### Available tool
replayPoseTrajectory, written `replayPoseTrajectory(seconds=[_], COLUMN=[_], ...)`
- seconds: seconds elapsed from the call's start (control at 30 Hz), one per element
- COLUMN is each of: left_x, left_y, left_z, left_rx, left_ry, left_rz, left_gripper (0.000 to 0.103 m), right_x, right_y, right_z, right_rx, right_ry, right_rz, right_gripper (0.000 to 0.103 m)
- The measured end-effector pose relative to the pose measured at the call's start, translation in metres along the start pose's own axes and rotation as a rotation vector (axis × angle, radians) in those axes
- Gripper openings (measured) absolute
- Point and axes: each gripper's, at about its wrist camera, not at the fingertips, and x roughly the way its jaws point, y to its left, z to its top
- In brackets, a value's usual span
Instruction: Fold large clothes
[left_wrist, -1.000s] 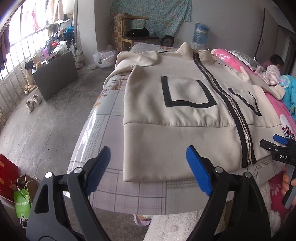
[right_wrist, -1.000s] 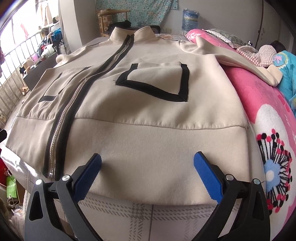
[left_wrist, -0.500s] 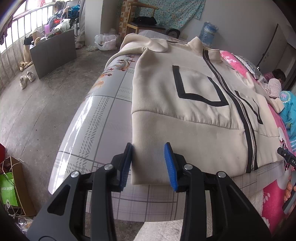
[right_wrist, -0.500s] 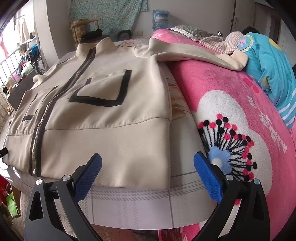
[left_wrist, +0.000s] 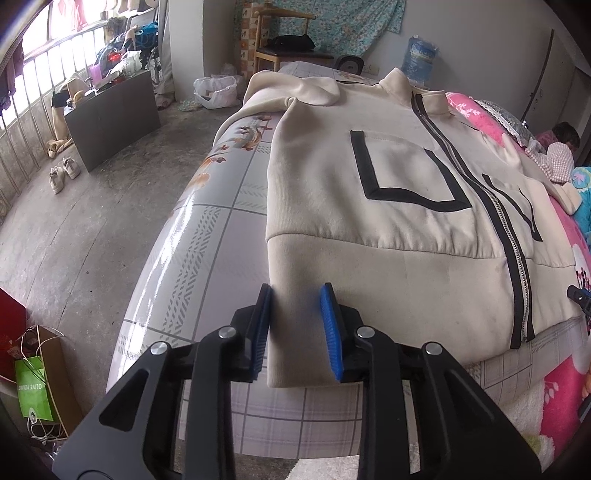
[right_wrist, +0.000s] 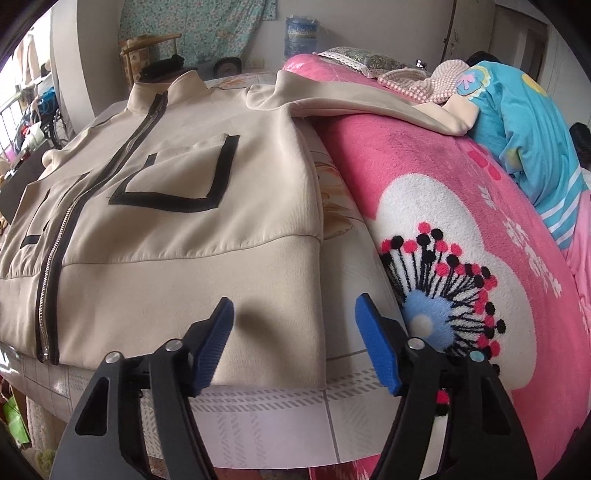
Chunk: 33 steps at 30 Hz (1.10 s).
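A cream zip-up jacket (left_wrist: 399, 229) with black pocket trim lies flat, front up, on the bed, its hem toward me. My left gripper (left_wrist: 295, 325) straddles the hem's left corner. Its jaws are closing with a narrow strip of fabric between the blue pads, which do not clearly pinch it. In the right wrist view the jacket (right_wrist: 177, 258) fills the left half. My right gripper (right_wrist: 295, 339) hovers at the hem's right corner, jaws closing but still wide, one pad over the fabric and the other over the bare sheet. The right gripper's tip (left_wrist: 580, 295) shows at the frame's edge.
The bed has a grey checked sheet (left_wrist: 207, 258) and a pink flowered blanket (right_wrist: 461, 206) right of the jacket. A person in blue clothes (right_wrist: 517, 122) lies at the far right. On the floor to the left stand a dark cabinet (left_wrist: 110, 118), shoes (left_wrist: 64, 173) and a green bag (left_wrist: 33, 395).
My left gripper came down onto the hem's left corner and its jaws narrowed sharply. My right gripper slid right to the hem's right corner, then its jaws began to narrow.
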Motion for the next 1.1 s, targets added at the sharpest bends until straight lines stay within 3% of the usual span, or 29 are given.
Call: replayPoseTrajectory(seconds=[0.07,0.17,0.33,0.7,0.9,1.1], left_x=[0.001,0.000,-0.005,-0.054,-0.080,-0.102], left_y=[0.001,-0.003,-0.021,-0.032,-0.030,-0.021], left_z=[0.001,0.000,-0.003,0.001,-0.006,-0.026], left_rx=[-0.003,0.012,0.133,0.206,0.210,0.208], left_ry=[-0.002,-0.014,-0.056,-0.177,-0.175,-0.131], left_rz=[0.006,0.027,0.106,0.095,0.070,0.075], left_gripper=[0.020,0.013,0.005,0.004,0.004,0.004], right_x=[0.000,0.001,0.000,-0.043,-0.069,-0.091], right_y=[0.001,0.003,0.007,-0.002,-0.007,-0.015], right_z=[-0.001,-0.001,0.003,0.005,-0.005,-0.035], right_rx=[0.000,-0.008,-0.018,0.010,-0.006,-0.017], right_ry=[-0.003,-0.013,-0.020,-0.119,-0.139,-0.103], right_rz=[-0.018,-0.032,-0.018,0.039,0.059,0.079], right_gripper=[0.052,0.032,0.010,0.006,0.006,0.006])
